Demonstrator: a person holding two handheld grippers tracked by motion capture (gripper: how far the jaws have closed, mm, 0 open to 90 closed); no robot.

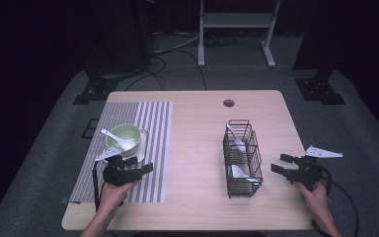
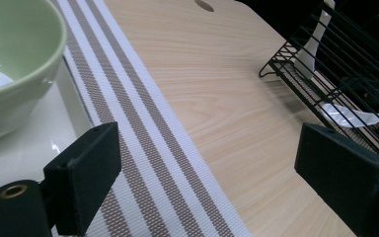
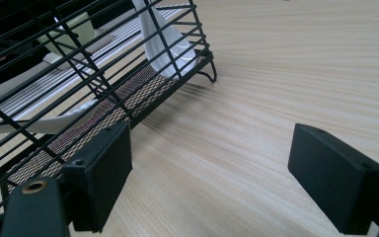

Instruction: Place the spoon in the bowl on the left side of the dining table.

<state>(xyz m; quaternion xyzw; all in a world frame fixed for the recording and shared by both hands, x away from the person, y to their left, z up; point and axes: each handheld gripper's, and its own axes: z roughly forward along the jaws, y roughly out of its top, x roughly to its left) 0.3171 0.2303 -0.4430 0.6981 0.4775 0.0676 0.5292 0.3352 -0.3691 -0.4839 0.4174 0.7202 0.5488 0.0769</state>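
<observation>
Bench (image 1: 197, 143): pale wood grain, matt, smooth. Mat (image 1: 153, 128): woven cloth, striped, rough weave seen. Bowl (image 1: 128, 134): green, glossy glaze. Spoon (image 1: 118, 139): white, shiny. Basket (image 1: 256, 163): black wire metal, mesh floor. Tool (image 2: 202, 182) jaws: matt black plastic.

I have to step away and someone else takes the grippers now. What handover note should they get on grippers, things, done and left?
Left gripper: open, empty, over the striped mat just in front of the green bowl.
Right gripper: open, empty, over bare table right of the black wire basket.
Things: the bowl sits on a white plate on the mat, with one white spoon in it. Two more white spoons are in the basket.
Done: apparently, one spoon moved into the bowl.
Left: probably the two basket spoons; neither is gripped yet.
</observation>
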